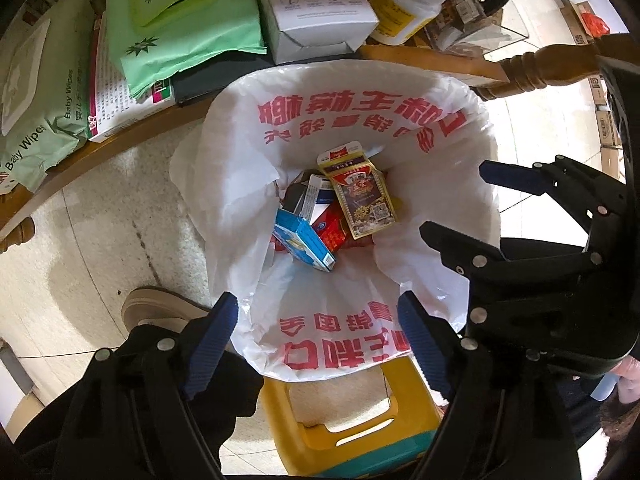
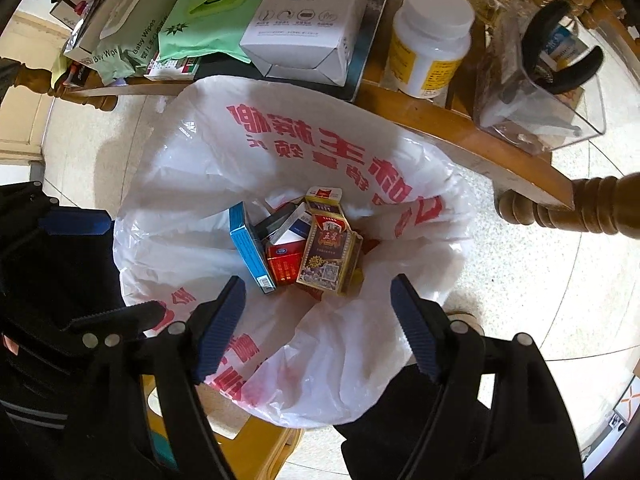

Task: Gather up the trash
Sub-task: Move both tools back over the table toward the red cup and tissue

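A white plastic bag with red print (image 1: 360,116) lines a bin and stands open below both grippers; it shows in the right wrist view (image 2: 312,140) too. Several small boxes lie at its bottom: a gold and red box (image 1: 362,200) (image 2: 328,256), a blue box (image 1: 304,242) (image 2: 250,246), a red box (image 1: 332,230) (image 2: 284,264). My left gripper (image 1: 320,332) is open and empty above the bag's near rim. My right gripper (image 2: 318,320) is open and empty above the bag; it shows in the left wrist view (image 1: 460,200) at the right.
A wooden table edge (image 1: 432,60) (image 2: 460,136) stands behind the bag, carrying baby wipes packs (image 1: 44,92), a green wipes pack (image 1: 180,20), a white box (image 1: 316,4) (image 2: 308,20), a yellow bottle (image 1: 408,4) (image 2: 430,40) and a clear holder (image 2: 544,80). A yellow stool (image 1: 348,428) sits below. A shoe (image 1: 160,308) rests on the floor.
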The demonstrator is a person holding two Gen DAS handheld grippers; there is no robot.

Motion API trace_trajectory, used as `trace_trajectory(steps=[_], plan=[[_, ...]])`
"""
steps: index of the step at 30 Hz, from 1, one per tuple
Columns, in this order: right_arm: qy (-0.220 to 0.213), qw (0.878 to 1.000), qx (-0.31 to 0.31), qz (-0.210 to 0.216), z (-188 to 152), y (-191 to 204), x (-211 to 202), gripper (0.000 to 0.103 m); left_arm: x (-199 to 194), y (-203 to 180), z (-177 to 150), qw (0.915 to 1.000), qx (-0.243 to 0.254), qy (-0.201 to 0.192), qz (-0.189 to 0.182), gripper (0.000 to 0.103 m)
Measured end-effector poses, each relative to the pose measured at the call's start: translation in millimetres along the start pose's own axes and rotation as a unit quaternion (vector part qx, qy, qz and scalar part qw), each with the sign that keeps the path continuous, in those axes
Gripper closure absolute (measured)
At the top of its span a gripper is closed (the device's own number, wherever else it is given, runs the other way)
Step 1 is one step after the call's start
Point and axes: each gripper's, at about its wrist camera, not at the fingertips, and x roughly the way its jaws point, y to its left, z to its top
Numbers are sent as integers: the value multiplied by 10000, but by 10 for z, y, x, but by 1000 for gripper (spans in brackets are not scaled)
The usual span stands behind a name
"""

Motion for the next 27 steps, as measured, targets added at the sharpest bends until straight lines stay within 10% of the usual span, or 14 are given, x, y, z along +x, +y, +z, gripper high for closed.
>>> trace_trajectory(steps=[11, 27], plan=[[-485, 9986, -116, 182, -541, 235, -900, 22, -614, -226, -564, 9991, 226, -200, 313, 20], [-1729, 9821, -507, -544, -420, -250, -3815, 10, -3617, -1163, -640, 9738, 752, -1631, 1391, 10]])
